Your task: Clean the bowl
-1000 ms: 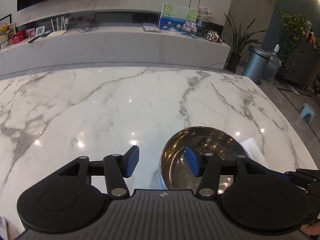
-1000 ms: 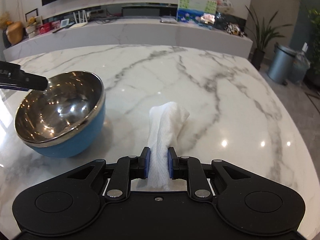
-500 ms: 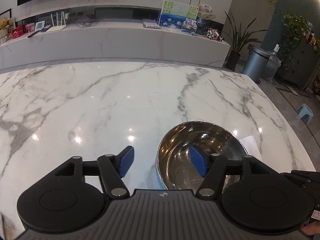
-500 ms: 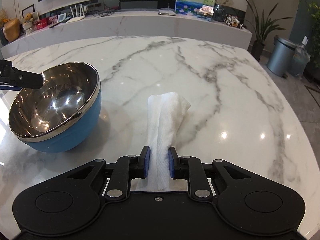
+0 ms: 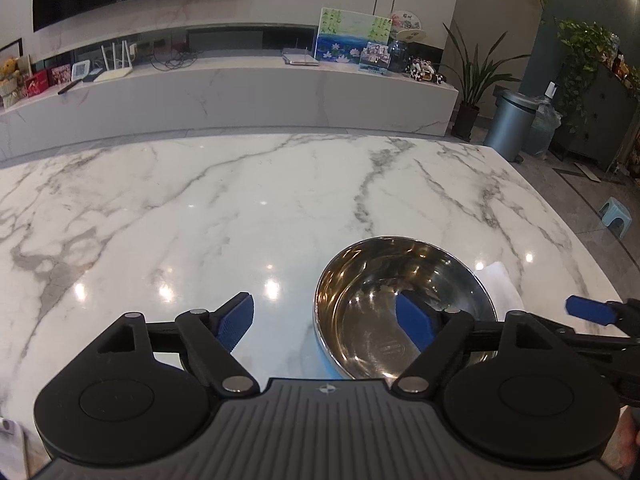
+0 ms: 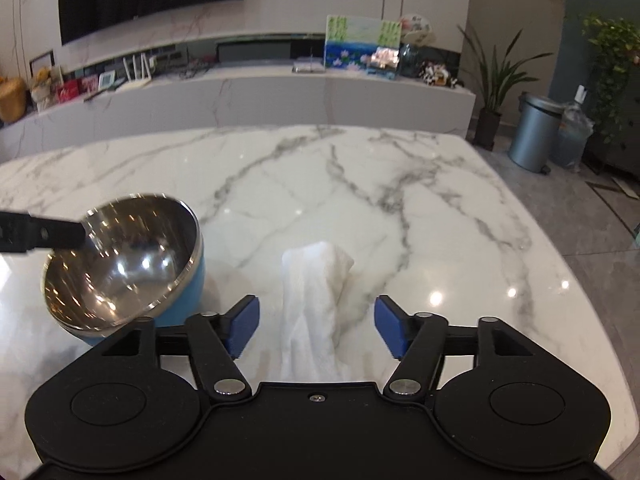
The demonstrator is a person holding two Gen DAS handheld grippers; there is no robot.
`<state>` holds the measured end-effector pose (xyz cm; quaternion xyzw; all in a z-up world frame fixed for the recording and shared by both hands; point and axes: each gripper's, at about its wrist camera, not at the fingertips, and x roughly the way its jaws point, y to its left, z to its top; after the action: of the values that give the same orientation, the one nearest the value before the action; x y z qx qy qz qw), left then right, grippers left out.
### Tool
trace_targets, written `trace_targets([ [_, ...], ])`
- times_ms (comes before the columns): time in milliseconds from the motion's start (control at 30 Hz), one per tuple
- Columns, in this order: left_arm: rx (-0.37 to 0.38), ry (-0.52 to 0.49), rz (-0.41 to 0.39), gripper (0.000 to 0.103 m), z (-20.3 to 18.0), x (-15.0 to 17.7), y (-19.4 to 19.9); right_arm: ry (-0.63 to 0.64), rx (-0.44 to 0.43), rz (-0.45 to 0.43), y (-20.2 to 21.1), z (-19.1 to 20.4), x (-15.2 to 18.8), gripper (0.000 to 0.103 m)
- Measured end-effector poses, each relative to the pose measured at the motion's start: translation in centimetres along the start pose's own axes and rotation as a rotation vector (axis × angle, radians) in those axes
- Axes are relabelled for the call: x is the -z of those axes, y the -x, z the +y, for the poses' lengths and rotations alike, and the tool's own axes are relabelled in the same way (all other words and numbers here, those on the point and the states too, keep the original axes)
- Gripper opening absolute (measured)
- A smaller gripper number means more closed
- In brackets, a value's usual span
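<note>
Our right gripper has let go of the white cloth: its jaws, clamped on it a moment ago, now stand wide apart, and the bowl sits closer, tilted more

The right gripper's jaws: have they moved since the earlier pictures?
Yes. They have opened: the right gripper earlier pinched the white folded paper towel, which now lies free between its jaws on the marble table.

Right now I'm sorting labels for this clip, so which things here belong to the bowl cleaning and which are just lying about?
Job:
- bowl, tilted, one left jaw inside it
- cloth, lying between the open right jaws
- left gripper, open
- right gripper, open

Lying about:
- table
- bin
- painting
- router
- stool
</note>
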<state>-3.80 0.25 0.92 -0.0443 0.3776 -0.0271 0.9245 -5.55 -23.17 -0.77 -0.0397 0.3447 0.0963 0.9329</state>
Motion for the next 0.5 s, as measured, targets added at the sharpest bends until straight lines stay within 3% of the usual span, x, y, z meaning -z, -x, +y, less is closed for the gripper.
trace_targets([
  [200, -0.019, 0.007, -0.035, 0.078, 0.0, 0.8, 1.6, -0.034, -0.008, -0.007, 1.7, 0.4, 0.5, 0.093],
  [333, -0.033, 0.025, -0.036, 0.078, -0.1, 2.0, 2.6, -0.037, -0.016, -0.001, 2.5, 1.0, 1.1, 0.093],
  [500, -0.089, -0.021, -0.082, 0.078, -0.7, 3.3, 3.5, -0.024, -0.031, -0.007, 3.6, 1.9, 1.8, 0.093],
])
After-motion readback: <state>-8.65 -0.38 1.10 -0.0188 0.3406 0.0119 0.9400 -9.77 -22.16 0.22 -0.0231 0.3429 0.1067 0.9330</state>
